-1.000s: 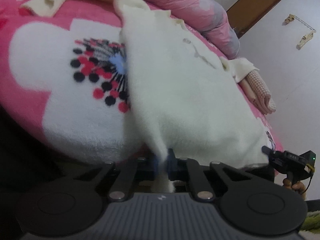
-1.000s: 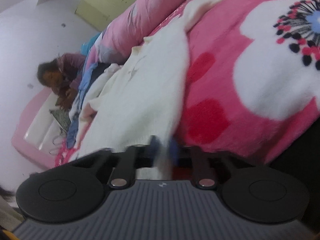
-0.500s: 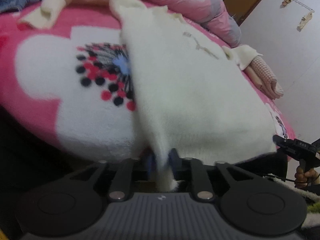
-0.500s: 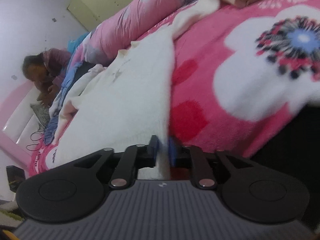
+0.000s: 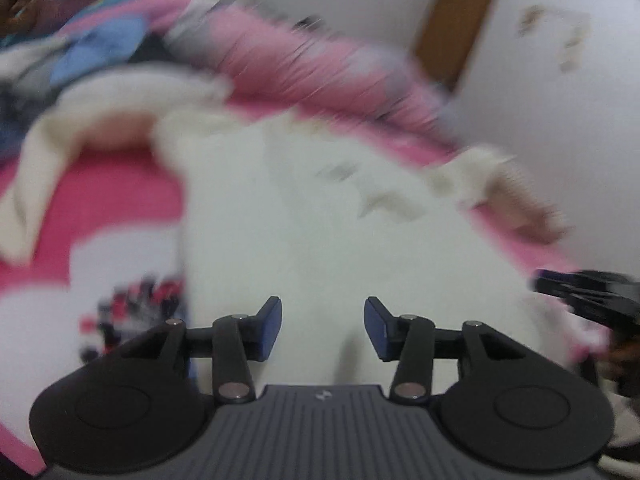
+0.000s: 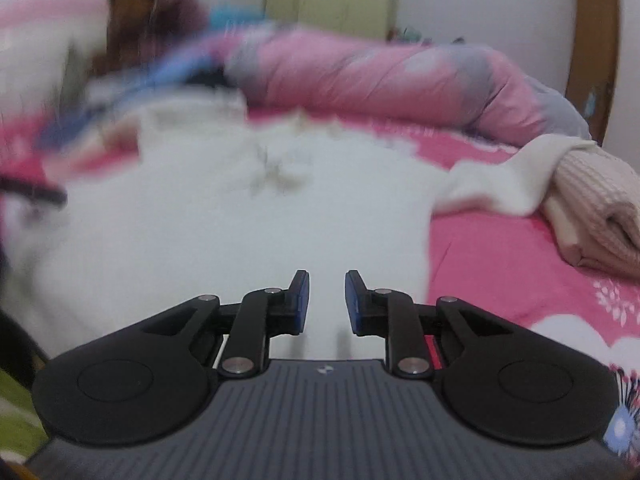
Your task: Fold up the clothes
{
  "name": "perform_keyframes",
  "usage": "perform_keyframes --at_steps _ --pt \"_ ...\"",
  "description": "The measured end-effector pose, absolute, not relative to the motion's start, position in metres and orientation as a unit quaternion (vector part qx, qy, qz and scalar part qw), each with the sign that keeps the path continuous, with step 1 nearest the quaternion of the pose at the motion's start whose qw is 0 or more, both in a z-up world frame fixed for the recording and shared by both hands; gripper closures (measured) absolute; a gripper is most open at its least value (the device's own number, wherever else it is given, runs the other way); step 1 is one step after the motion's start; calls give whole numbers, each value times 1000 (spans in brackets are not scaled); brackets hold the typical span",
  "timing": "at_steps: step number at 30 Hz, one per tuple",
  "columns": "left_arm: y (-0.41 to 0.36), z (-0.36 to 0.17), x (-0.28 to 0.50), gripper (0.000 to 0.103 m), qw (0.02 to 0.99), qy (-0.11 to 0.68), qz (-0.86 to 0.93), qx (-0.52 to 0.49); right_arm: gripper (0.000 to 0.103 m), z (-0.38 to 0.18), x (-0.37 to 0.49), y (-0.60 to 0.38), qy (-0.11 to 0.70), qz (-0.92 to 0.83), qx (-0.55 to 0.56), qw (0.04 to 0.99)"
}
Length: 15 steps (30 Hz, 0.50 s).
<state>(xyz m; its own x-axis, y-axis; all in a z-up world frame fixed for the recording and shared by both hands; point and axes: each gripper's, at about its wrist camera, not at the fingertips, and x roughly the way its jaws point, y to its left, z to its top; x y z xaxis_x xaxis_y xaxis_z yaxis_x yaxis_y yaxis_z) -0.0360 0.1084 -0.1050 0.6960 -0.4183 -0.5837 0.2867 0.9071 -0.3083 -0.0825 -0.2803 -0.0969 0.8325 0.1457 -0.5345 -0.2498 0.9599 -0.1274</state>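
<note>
jaws of left gripper (image 5: 322, 328) parted fairly wide and opening at this moment, nothing pressed between the blue pads; white fabric visible through the gap but clear of both pads. jaws of right gripper (image 6: 327, 302) parted more narrowly, also gripping nothing, white cloth seen behind the gap only.

white sweater (image 5: 328, 216) spread flat on pink bed blanket (image 5: 100, 196), lying directly ahead of and below both pairs of jaws. long axis runs away from the cameras: hem nearest, collar far, towards rolled pink quilt (image 6: 380, 76). one sleeve (image 5: 36, 176) thrown out to the left in the left wrist view, the other sleeve (image 6: 508, 184) out to the right in the right wrist view, its end just beside folded beige knit (image 6: 600, 208).

left view heavily smeared, detail unreliable. right gripper visible at the right edge of the left view, near the sweater's right hem corner.

judged: garment laid out, first fold not yet made. left sleeve nearer the left jaws, right sleeve nearer the right. next grasp probably at a sleeve or side edge, brought inward across the body. risk: beige knit crowding the right sleeve.
</note>
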Motion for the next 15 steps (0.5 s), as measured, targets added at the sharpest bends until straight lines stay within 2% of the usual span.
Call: perform_keyframes --at_steps 2,3,5,7,9,12,15 --pt "112 -108 -36 63 920 328 -185 -114 82 -127 -73 -278 298 75 -157 939" --pt "114 -104 -36 62 919 328 -183 -118 82 -121 -71 -281 302 78 -146 939" --pt "113 -90 -34 53 923 316 -188 -112 83 -110 -67 -289 309 84 -123 939" --pt "109 -75 -27 48 931 290 -201 -97 83 -86 -61 -289 280 87 -117 949" --pt "103 -76 -10 48 933 293 -187 -89 83 -71 -47 -284 259 94 -112 955" --pt "91 -83 18 48 935 307 -159 -79 82 -78 -16 -277 256 101 -98 956" --pt "104 -101 37 61 927 345 -112 -95 81 -127 10 -283 328 78 -144 930"
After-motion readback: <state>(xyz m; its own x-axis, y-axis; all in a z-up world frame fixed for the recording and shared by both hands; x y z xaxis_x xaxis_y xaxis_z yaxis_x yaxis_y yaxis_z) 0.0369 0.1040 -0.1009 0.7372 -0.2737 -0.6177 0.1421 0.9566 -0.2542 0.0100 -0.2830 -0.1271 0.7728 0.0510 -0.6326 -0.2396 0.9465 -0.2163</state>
